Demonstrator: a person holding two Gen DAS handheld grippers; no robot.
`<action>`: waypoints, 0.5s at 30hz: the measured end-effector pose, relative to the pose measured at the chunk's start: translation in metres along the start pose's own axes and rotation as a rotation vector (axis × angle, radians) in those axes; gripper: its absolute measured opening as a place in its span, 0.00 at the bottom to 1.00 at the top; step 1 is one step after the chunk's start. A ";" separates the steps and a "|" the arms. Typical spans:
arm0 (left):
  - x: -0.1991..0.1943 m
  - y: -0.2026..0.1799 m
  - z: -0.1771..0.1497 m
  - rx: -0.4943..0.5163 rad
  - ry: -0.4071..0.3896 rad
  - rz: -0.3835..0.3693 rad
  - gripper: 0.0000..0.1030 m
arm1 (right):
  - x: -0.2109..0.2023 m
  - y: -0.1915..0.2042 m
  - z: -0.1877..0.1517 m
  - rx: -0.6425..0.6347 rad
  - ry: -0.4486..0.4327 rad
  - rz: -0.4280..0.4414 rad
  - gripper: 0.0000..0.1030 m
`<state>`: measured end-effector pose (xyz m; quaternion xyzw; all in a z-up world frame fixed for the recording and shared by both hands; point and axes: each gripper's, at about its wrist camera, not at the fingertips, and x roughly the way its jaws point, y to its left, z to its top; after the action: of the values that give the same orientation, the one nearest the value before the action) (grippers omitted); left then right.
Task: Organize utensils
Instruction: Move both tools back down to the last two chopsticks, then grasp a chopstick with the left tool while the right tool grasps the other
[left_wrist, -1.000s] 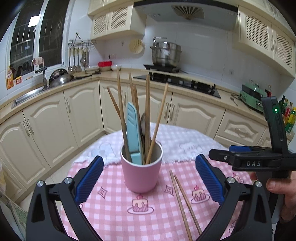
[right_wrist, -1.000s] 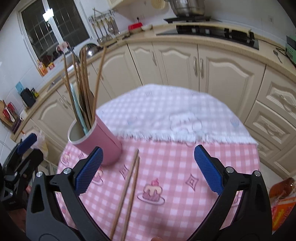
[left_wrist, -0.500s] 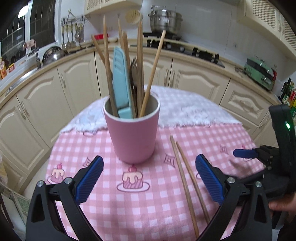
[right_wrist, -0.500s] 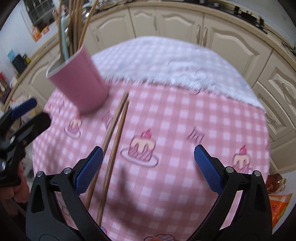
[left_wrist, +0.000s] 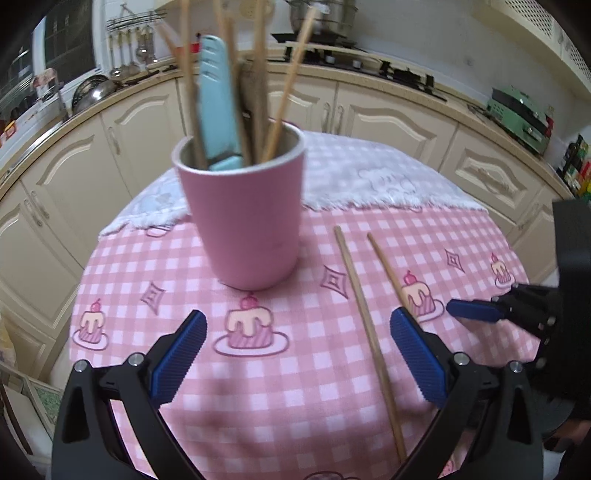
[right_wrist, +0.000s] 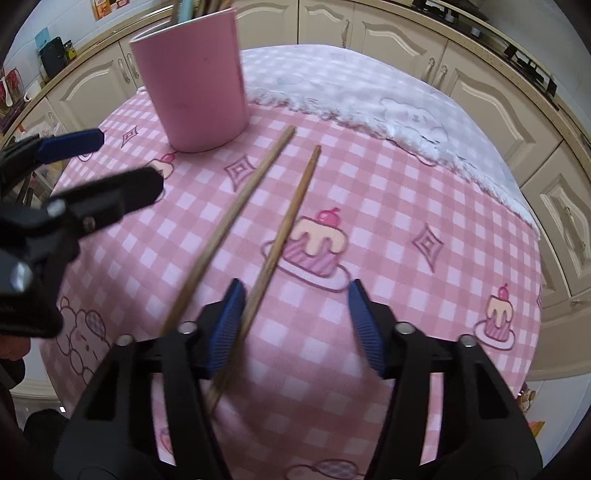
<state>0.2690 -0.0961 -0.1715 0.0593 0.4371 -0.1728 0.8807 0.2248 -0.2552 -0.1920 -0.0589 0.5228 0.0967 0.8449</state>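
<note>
A pink cup (left_wrist: 245, 218) holding several wooden chopsticks and a light blue utensil (left_wrist: 216, 107) stands on the pink checked tablecloth (left_wrist: 295, 369). Two loose wooden chopsticks (left_wrist: 364, 321) lie on the cloth to its right; they also show in the right wrist view (right_wrist: 258, 206). My left gripper (left_wrist: 295, 354) is open and empty, in front of the cup. My right gripper (right_wrist: 295, 325) is open, low over the near ends of the loose chopsticks, with the right chopstick between its jaws. The cup shows in the right wrist view (right_wrist: 192, 85).
A white towel (left_wrist: 369, 181) covers the far part of the round table. Cream kitchen cabinets (left_wrist: 399, 122) curve around behind it, with a stove and pot on the counter. The left gripper shows at the left of the right wrist view (right_wrist: 74, 177).
Both grippers have come down and closer to the table. My right gripper has narrowed its opening and moved onto the near ends of the loose chopsticks.
</note>
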 end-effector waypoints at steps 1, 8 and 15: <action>0.003 -0.005 0.000 0.014 0.009 -0.002 0.95 | 0.000 -0.004 0.001 0.009 0.003 0.003 0.40; 0.028 -0.030 -0.001 0.088 0.110 -0.019 0.82 | -0.002 -0.032 0.002 0.091 0.034 0.068 0.34; 0.047 -0.039 0.003 0.136 0.285 -0.027 0.66 | 0.006 -0.043 0.025 0.165 0.161 0.137 0.39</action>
<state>0.2842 -0.1451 -0.2051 0.1370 0.5458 -0.2035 0.8012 0.2586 -0.2919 -0.1864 0.0391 0.5977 0.1056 0.7937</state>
